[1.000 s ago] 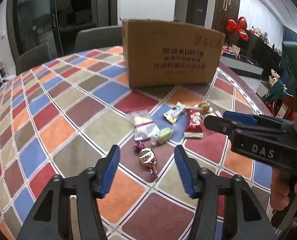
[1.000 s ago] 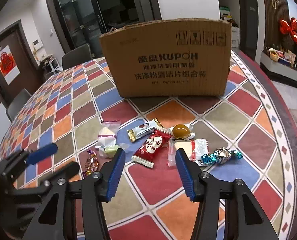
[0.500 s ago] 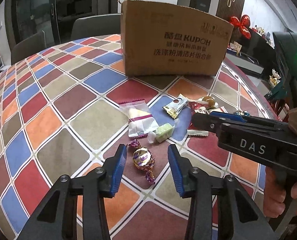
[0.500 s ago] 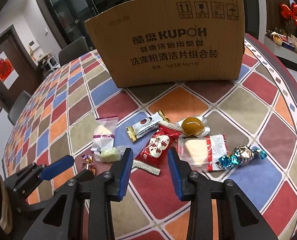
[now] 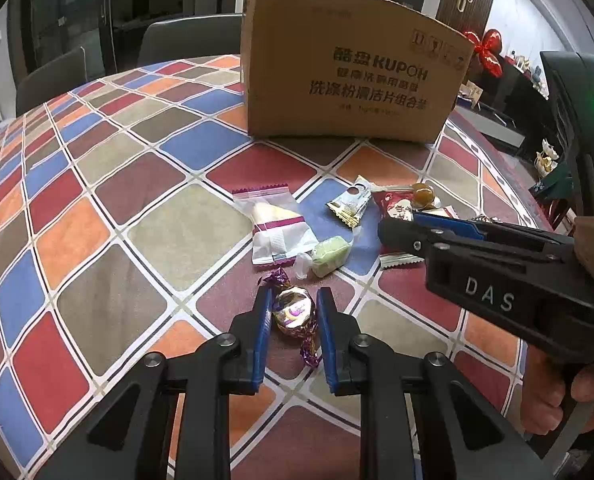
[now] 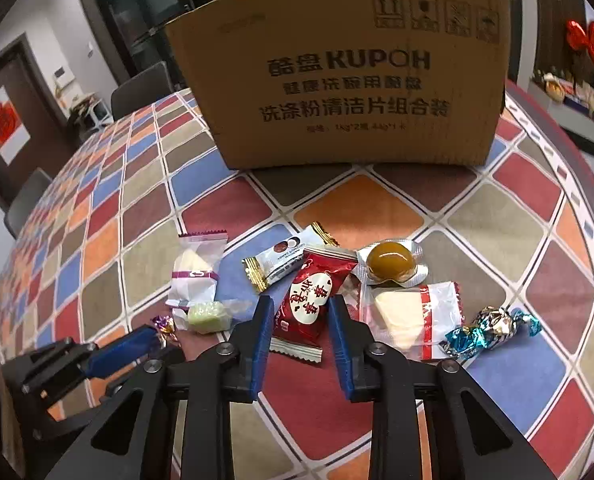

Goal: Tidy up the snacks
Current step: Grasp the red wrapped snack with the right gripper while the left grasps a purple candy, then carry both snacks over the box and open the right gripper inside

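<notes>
Snacks: eight wrapped pieces lie loose in a cluster on the checked tablecloth, in front of the cardboard box. I see none in the box; its inside is hidden from both views.
Progress: I judge the task to be at its start. All sorting is left to do.
Left claw: my left gripper has its blue pads pressed against both sides of the gold-and-purple foil candy, which rests on the cloth at the near edge of the cluster.
Right claw: my right gripper is closing; the red sachet sits between the pads. The left pad touches the sachet's edge; I cannot tell whether the right pad does.
Remaining items: purple-banded white packet, green candy, white-and-gold bar, amber jelly cup, red-trimmed clear packet, blue-and-silver foil candy.
Left hand pose: tilted steeply down toward the cloth, fingers low at the surface.
Right hand pose: tilted down alike, close beside the left; its body crosses the right side of the left wrist view, held in a hand.
Next step, as judged: lift both pieces and carry them to the box.
</notes>
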Available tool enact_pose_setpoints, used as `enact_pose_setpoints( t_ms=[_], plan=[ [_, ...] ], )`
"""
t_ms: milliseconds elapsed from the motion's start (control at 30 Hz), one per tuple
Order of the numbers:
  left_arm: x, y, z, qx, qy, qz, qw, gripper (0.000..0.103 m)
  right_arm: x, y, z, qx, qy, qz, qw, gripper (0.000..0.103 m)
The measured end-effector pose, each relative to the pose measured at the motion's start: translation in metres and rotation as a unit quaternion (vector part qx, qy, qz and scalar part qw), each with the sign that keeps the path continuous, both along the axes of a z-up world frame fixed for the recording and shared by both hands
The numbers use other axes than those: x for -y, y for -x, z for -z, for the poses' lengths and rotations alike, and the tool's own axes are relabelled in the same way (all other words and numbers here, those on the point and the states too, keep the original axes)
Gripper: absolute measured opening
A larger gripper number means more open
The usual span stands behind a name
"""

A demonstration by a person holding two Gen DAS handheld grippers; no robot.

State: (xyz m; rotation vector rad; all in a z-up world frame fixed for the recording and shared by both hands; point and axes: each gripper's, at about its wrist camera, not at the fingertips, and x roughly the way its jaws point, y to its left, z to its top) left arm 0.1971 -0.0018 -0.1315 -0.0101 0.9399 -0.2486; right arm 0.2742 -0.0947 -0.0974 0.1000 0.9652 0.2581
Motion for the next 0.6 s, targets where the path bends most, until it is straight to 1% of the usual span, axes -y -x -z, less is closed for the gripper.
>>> enact_pose_setpoints(
  t_ms=[200, 433, 600],
  plan=[
    [0.0, 0.006, -0.011, 0.013, 0.005, 0.0, 0.9999, 0.023, 0.001, 0.007, -0.003, 0.003, -0.002, -0.006, 1.0, 0.029],
    [0.002, 0.016, -0.033, 0.039, 0.012, 0.004, 0.9992, 0.023, 0.006, 0.026, -0.023, 0.029, -0.001, -0.012, 1.0, 0.029],
    [0.003, 0.026, -0.053, 0.063, 0.019, 0.008, 0.9978, 0.023, 0.01, 0.039, -0.039, 0.047, -0.01, -0.016, 0.999, 0.029]
  ],
)
